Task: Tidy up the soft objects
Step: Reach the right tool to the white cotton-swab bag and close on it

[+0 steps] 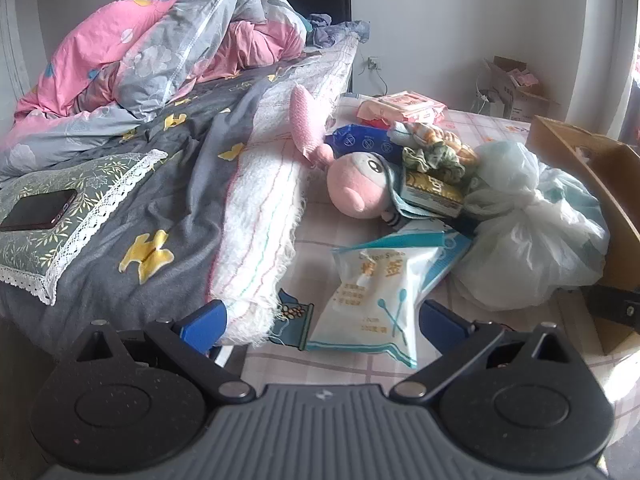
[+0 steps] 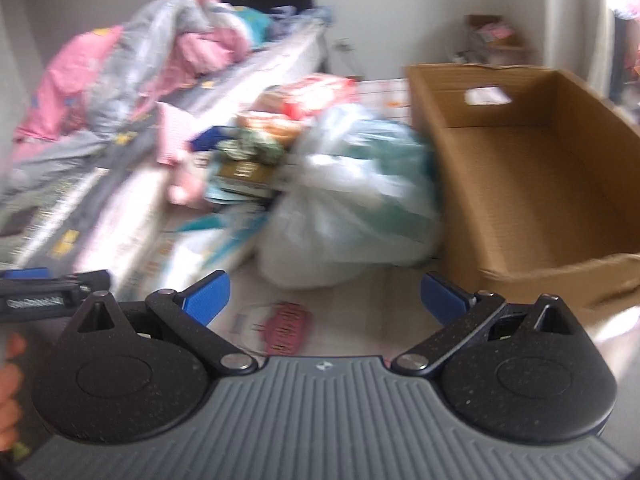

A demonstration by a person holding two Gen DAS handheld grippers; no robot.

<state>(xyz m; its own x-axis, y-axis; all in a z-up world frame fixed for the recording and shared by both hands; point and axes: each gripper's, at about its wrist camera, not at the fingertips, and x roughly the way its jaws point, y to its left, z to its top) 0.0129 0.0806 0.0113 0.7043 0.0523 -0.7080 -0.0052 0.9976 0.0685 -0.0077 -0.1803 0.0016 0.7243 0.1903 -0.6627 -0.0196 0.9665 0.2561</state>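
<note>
Both tools, left tool (image 1: 320, 316) and right tool (image 2: 324, 296), stand wide and empty. Plush toy (image 1: 356, 188) lies mid-bed amid clutter; cardboard box (image 2: 520, 184) sits empty at the bed's right edge, evidently the receptacle.

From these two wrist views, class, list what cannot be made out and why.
- Plush toy: lower body hidden under packets, left view.
- Tied plastic bag: contents veiled by cloudy film and motion blur, right view.
- Cardboard box: cut off by the right edge, left view.
- Cotton swab packet: small print unreadable.
</note>
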